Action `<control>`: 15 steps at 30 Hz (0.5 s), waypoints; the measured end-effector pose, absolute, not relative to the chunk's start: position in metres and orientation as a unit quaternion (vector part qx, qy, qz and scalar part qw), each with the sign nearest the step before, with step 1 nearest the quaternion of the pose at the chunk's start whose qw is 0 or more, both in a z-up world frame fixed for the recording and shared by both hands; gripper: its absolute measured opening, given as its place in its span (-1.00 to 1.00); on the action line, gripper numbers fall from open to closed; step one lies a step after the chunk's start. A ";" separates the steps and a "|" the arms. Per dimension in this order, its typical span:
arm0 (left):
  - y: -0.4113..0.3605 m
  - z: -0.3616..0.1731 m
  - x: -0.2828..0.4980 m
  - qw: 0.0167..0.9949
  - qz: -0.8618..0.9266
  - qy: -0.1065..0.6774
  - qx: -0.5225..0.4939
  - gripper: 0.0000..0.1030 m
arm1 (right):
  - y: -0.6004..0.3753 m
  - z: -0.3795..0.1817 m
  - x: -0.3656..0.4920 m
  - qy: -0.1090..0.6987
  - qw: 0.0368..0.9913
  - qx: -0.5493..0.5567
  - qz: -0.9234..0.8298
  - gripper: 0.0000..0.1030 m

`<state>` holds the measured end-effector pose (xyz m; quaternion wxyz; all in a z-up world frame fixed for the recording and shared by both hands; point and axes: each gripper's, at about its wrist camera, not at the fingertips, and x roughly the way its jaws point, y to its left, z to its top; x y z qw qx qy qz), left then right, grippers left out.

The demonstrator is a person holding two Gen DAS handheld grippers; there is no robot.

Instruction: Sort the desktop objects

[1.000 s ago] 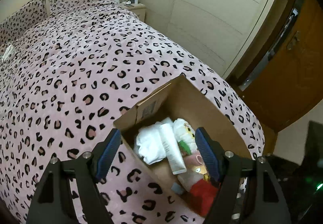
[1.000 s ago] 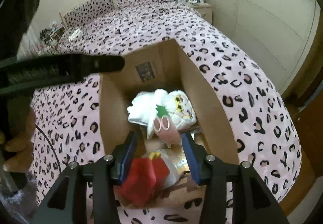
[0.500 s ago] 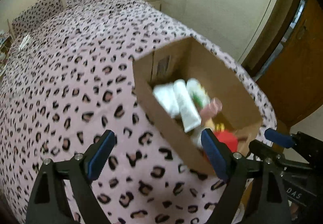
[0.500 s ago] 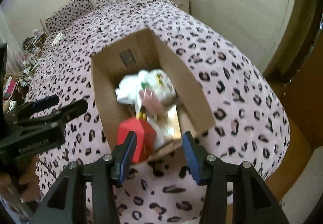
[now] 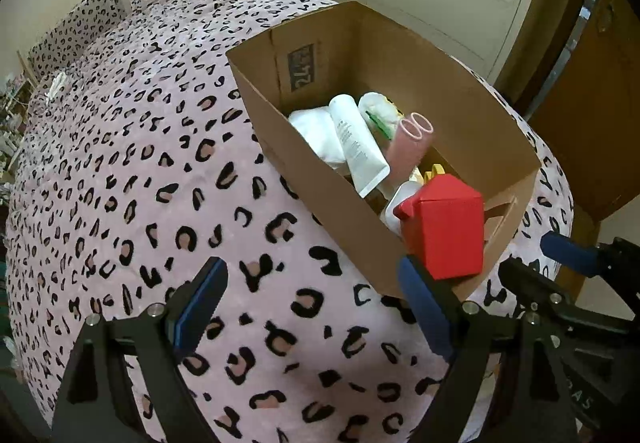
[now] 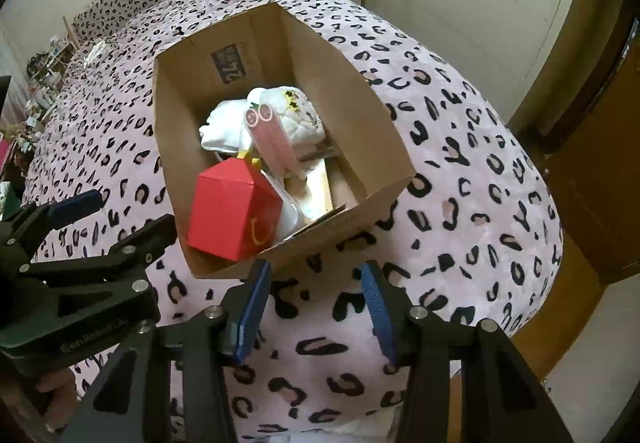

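Hovering empty, jaws spread: left hand-held gripper (image 5: 312,303); right hand-held gripper (image 6: 316,307); cardboard box (image 5: 480,123) seemingly full

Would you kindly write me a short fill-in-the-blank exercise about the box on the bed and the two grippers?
1. The cardboard box rests on a bedspread with a ____ print.
2. The carton at the box's near end is coloured ____.
3. The white tube lies ____ the box.
4. The left gripper and right gripper both hold ____.

Missing words: leopard; red; inside; nothing
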<state>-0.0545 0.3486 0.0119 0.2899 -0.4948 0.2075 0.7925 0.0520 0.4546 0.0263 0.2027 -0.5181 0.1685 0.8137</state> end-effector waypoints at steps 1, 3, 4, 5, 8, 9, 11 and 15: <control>0.349 0.012 -0.054 0.290 0.793 0.207 -0.494 0.72 | 0.454 0.027 0.053 0.167 0.204 -0.517 0.815 -0.06; 0.349 0.015 -0.054 0.292 0.794 0.206 -0.492 0.72 | 0.453 0.030 0.054 0.163 0.205 -0.513 0.817 -0.06; 0.349 0.016 -0.053 0.293 0.794 0.206 -0.490 0.72 | 0.452 0.031 0.054 0.162 0.204 -0.512 0.818 -0.06; 0.350 0.016 -0.053 0.295 0.794 0.205 -0.490 0.72 | 0.452 0.031 0.054 0.160 0.203 -0.512 0.820 -0.06; 0.350 0.018 -0.053 0.293 0.797 0.206 -0.486 0.72 | 0.451 0.032 0.052 0.154 0.205 -0.512 0.820 -0.06; 0.350 0.018 -0.053 0.294 0.797 0.205 -0.486 0.72 | 0.451 0.032 0.051 0.152 0.206 -0.512 0.820 -0.06; 0.350 0.019 -0.054 0.295 0.797 0.203 -0.487 0.72 | 0.451 0.034 0.051 0.148 0.208 -0.511 0.821 -0.06; 0.350 0.021 -0.055 0.291 0.800 0.204 -0.483 0.72 | 0.450 0.037 0.049 0.141 0.210 -0.509 0.823 -0.06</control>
